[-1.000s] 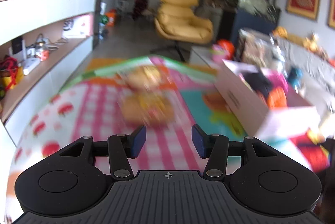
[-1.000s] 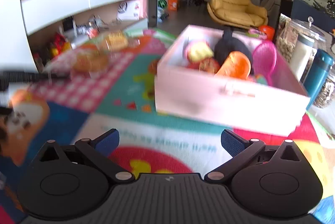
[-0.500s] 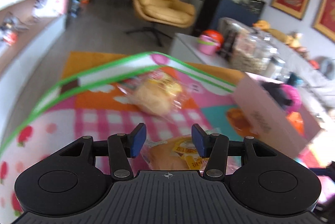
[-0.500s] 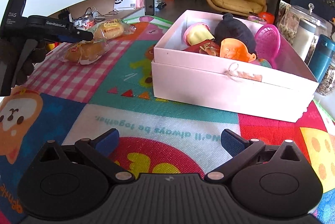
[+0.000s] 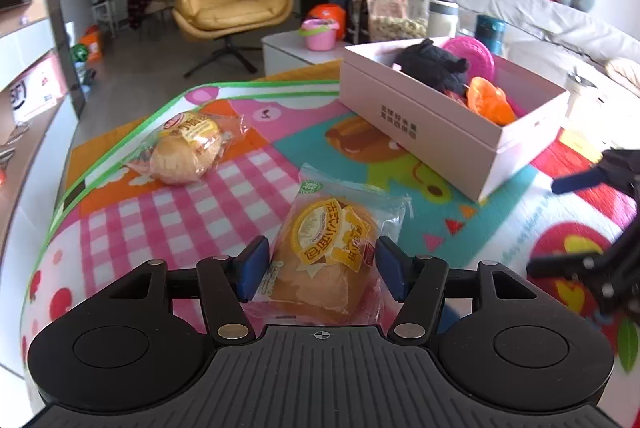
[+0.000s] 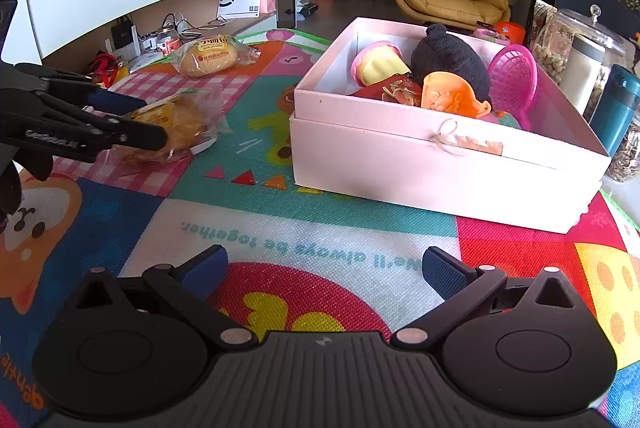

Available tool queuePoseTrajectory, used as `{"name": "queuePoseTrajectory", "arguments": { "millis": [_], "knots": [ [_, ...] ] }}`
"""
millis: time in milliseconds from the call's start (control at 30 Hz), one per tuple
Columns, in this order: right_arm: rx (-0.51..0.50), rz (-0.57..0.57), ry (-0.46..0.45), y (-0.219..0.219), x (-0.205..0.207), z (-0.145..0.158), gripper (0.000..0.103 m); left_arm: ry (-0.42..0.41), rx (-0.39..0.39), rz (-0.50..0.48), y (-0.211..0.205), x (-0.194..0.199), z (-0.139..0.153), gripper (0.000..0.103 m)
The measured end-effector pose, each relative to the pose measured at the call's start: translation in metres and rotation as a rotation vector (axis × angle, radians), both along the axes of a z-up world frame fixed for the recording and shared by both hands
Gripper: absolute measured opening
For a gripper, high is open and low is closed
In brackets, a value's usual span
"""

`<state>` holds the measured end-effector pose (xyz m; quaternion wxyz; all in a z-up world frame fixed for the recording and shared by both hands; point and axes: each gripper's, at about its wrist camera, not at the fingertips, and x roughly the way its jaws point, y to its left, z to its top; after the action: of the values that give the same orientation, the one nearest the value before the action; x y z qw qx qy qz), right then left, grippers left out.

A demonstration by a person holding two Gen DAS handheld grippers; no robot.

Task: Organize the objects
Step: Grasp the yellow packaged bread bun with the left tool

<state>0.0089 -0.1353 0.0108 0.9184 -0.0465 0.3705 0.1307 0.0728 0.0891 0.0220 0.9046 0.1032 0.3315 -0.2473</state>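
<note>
Clear-wrapped golden bun, yellow label

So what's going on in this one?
A person is tidying a play mat with two handheld claws. The left claw has just been opening and now straddles the nearer wrapped bun, pads either side but not visibly pressing it. A second wrapped bun lies farther back on the mat. The pink box already holds toys, including a black plush. The right claw hangs open over the mat with nothing between its pads.
</note>
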Motion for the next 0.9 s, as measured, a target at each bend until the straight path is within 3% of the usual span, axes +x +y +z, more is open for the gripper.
{"name": "queuePoseTrajectory", "arguments": {
  "millis": [300, 567, 700, 767, 900],
  "knots": [
    [-0.006, -0.002, 0.001, 0.001, 0.0, 0.0, 0.103, -0.01, -0.05, 0.166, -0.012, 0.007, -0.007, 0.068],
    [-0.007, -0.005, 0.001, 0.002, -0.001, 0.0, 0.103, 0.065, 0.045, 0.123, -0.024, 0.02, -0.01, 0.075],
    [-0.007, -0.004, 0.001, 0.002, -0.001, 0.0, 0.103, 0.077, 0.022, 0.124, -0.019, 0.019, -0.009, 0.071],
    [-0.007, -0.004, 0.002, 0.002, 0.0, 0.0, 0.103, 0.055, -0.002, 0.16, -0.015, 0.009, -0.008, 0.062],
    [-0.002, 0.025, 0.002, 0.005, 0.0, 0.013, 0.103, 0.05, -0.139, 0.305, 0.011, -0.027, -0.009, 0.061]
  ]
}}
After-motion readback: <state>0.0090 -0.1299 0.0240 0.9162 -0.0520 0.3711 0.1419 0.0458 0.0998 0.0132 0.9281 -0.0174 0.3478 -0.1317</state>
